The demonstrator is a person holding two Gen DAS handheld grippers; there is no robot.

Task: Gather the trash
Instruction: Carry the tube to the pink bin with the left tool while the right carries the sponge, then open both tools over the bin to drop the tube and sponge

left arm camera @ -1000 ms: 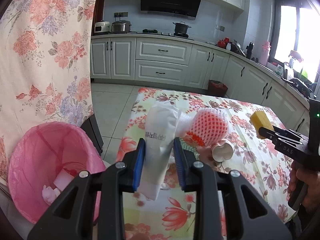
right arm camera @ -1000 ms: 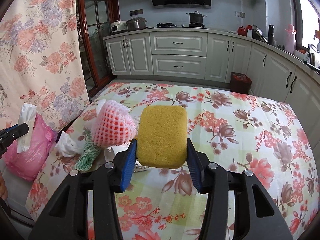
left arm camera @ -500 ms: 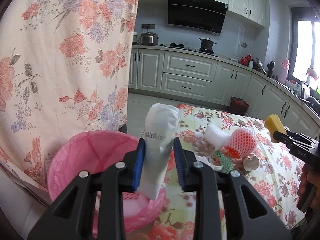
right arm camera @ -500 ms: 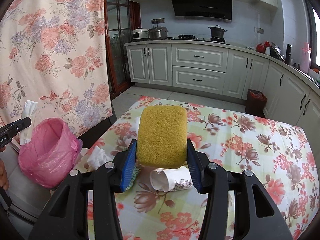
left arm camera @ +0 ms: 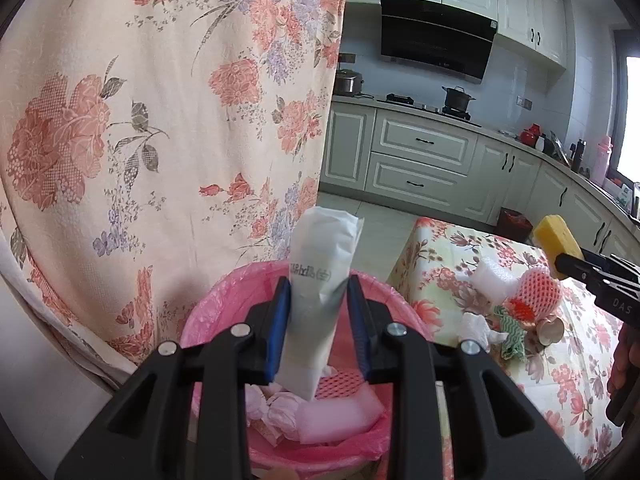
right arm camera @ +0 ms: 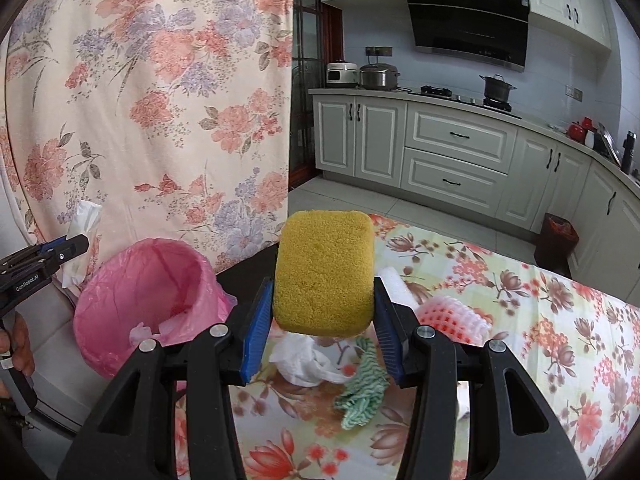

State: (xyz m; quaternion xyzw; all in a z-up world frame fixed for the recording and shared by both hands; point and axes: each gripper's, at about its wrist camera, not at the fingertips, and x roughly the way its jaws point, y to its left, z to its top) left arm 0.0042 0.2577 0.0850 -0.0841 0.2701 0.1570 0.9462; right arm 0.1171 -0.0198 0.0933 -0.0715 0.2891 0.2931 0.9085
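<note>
My left gripper (left arm camera: 318, 322) clamps a white wrapper (left arm camera: 320, 292) above the pink-lined bin (left arm camera: 208, 320); my right gripper (right arm camera: 322, 320) squeezes a yellow sponge (right arm camera: 325, 272) over the table's (right arm camera: 560, 344) bin-side edge.

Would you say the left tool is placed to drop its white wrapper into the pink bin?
Probably yes: the left tool holds the white wrapper just above the open pink bin, nothing between.

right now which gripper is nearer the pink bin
Left. The left gripper holds its white packet right over the pink bin; the right gripper is beside it, over the table.
</note>
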